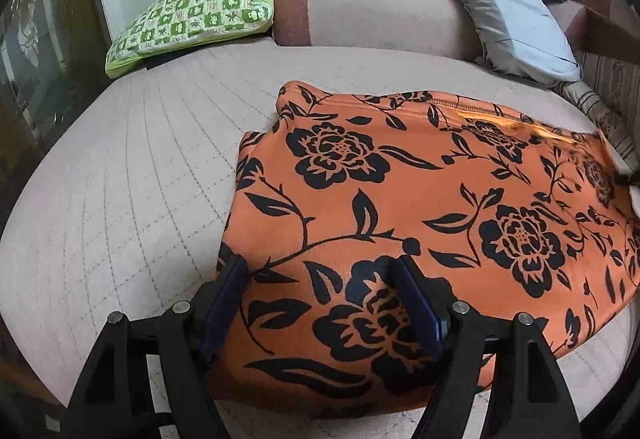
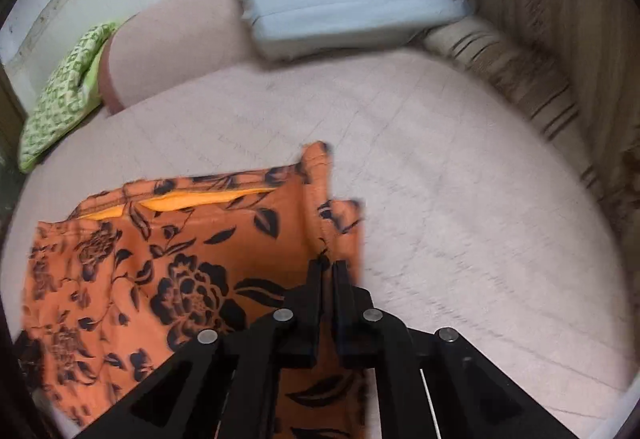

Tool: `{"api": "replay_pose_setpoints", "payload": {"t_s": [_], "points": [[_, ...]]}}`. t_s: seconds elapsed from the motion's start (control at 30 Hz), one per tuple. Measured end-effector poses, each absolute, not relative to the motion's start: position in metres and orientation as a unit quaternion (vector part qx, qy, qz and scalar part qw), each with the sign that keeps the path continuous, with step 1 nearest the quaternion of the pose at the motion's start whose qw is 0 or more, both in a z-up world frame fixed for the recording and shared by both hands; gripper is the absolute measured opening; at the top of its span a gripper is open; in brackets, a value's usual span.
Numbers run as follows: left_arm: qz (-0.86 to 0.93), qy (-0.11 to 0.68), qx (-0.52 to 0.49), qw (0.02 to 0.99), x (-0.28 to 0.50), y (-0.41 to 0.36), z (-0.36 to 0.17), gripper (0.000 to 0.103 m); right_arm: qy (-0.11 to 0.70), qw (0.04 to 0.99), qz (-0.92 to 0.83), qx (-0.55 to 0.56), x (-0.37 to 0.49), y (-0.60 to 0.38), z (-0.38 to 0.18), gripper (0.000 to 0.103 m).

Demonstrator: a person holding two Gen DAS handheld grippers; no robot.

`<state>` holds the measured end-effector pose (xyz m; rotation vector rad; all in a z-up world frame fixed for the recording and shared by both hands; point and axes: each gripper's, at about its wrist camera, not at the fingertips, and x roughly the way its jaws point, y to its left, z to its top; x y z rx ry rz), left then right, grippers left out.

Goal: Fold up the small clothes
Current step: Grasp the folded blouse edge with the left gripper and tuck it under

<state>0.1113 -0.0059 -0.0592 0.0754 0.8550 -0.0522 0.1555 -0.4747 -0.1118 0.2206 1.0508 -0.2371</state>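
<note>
An orange garment [image 1: 400, 199] with black flowers lies flat on the pale pink quilted bed [image 1: 120, 199]. My left gripper [image 1: 322, 279] hovers over its near left corner, open, its blue-padded fingers [image 1: 224, 299] spread wide above the flat cloth. In the right wrist view the same garment [image 2: 180, 259] fills the lower left. My right gripper [image 2: 328, 265] is at the cloth's right edge with its jaws together, pinching a ridge of fabric that runs up from the tips. The waistband opening shows a lighter orange lining.
A green patterned cushion [image 1: 192, 11] and a pale blue pillow [image 1: 516, 19] lean against the pink headrest [image 1: 380, 15]. A striped bolster [image 2: 520, 79] borders the bed on the right. Bare bed surface [image 2: 460, 179] lies right of the garment.
</note>
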Motion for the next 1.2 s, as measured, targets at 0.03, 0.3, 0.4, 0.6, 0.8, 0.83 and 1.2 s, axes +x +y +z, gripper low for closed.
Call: {"api": "replay_pose_setpoints", "payload": {"t_s": [0.03,0.3,0.4,0.6,0.8,0.83,1.2], "points": [[-0.024,0.415,0.038,0.909,0.113,-0.007,-0.061,0.078,0.516,0.839,-0.117,0.128,0.157,-0.485,-0.125,0.006],[-0.022,0.372,0.015,0.928,0.102,0.002,-0.043,0.078,0.407,0.898,-0.097,0.133,0.124,-0.474,-0.062,0.077],[-0.001,0.386,0.022,0.922,0.108,0.006,-0.05,0.078,0.432,0.89,-0.051,0.135,0.121,-0.462,-0.072,0.077],[0.033,0.407,-0.056,0.911,0.111,0.04,-0.051,0.064,0.484,0.851,-0.095,0.18,0.123,-0.487,-0.105,0.077],[0.008,0.421,-0.129,0.898,0.112,0.057,-0.054,0.064,0.428,0.892,-0.094,0.108,0.109,-0.454,-0.073,0.077],[0.0,0.412,-0.128,0.902,0.11,0.056,-0.05,0.064,0.423,0.895,-0.099,0.107,0.101,-0.451,-0.077,0.077],[-0.075,0.462,-0.149,0.871,0.117,0.076,-0.046,0.043,0.359,0.925,-0.084,0.09,0.047,-0.431,-0.086,0.077]]}}
